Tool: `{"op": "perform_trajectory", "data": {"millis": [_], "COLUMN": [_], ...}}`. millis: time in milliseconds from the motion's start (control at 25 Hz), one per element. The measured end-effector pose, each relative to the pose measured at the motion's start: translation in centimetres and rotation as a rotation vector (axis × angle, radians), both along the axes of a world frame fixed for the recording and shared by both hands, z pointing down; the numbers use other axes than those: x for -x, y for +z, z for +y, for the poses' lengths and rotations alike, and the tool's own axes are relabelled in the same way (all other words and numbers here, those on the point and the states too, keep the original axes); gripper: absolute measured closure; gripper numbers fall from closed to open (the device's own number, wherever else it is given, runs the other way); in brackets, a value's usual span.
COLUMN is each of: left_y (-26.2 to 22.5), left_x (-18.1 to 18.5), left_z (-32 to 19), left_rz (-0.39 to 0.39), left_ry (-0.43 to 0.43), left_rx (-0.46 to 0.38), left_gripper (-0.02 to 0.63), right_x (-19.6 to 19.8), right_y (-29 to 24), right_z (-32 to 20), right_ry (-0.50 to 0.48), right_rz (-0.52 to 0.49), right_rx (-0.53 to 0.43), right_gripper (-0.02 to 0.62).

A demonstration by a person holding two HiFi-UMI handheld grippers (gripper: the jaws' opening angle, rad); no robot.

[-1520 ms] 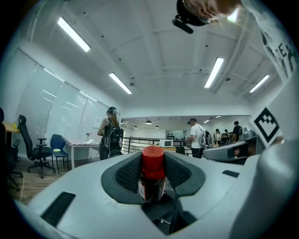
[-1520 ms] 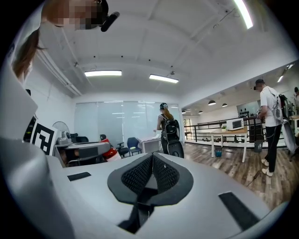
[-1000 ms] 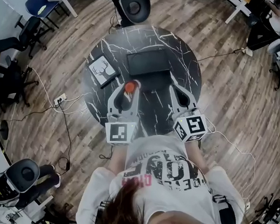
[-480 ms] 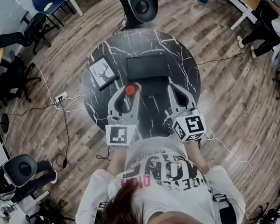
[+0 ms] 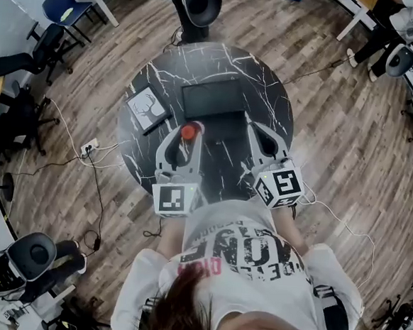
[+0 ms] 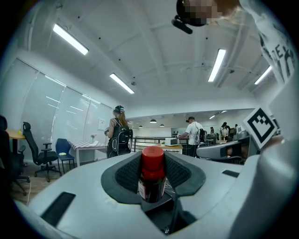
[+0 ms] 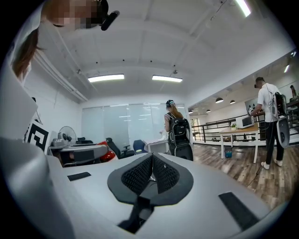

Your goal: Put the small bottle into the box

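Note:
The small dark bottle with a red cap stands upright between the jaws of my left gripper, which is shut on it above the round black marble table. In the left gripper view the bottle fills the gap between the pads of the left gripper. The open black box lies on the table just beyond the bottle. My right gripper hovers to the right of the box. Its pads meet with nothing between them in the right gripper view, where the right gripper points across the room.
A framed deer picture lies on the table's left side. Office chairs and cables surround the table on the wood floor. A person with a backpack and other people stand farther off in the room.
The head view has drifted slightly. The left gripper and its bottle sit a little closer to the box. The right gripper keeps its pose.

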State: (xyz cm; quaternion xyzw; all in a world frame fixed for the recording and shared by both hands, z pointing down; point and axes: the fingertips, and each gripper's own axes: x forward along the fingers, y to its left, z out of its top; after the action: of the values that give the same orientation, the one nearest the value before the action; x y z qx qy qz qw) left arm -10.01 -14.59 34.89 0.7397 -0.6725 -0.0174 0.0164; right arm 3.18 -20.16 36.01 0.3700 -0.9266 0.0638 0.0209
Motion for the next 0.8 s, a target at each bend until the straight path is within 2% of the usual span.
{"op": "perform_trajectory", "data": {"millis": [160,440,800], "left_y": [0.1,-0.4,0.1], "left_x": [0.4,1.3,2.1], "left_z": [0.1,-0.2,-2.2], "left_rz": [0.01,-0.02,-0.019], "left_ry": [-0.005,-0.002,0.042], "left_rx": [0.002,-0.003,0.002], "left_gripper": [0.469,0.469,0.469], "right_x": [0.1,0.0,-0.9], "right_y": [0.1,0.4,0.5], "right_z": [0.0,0.2,-0.7], "right_ry": [0.003,0.021,0.077], "right_rz": [-0.002,0.0,0.006], "right_rx": [0.004,0.012,0.019], "right_gripper": [0.594,0.594,0.594]}}
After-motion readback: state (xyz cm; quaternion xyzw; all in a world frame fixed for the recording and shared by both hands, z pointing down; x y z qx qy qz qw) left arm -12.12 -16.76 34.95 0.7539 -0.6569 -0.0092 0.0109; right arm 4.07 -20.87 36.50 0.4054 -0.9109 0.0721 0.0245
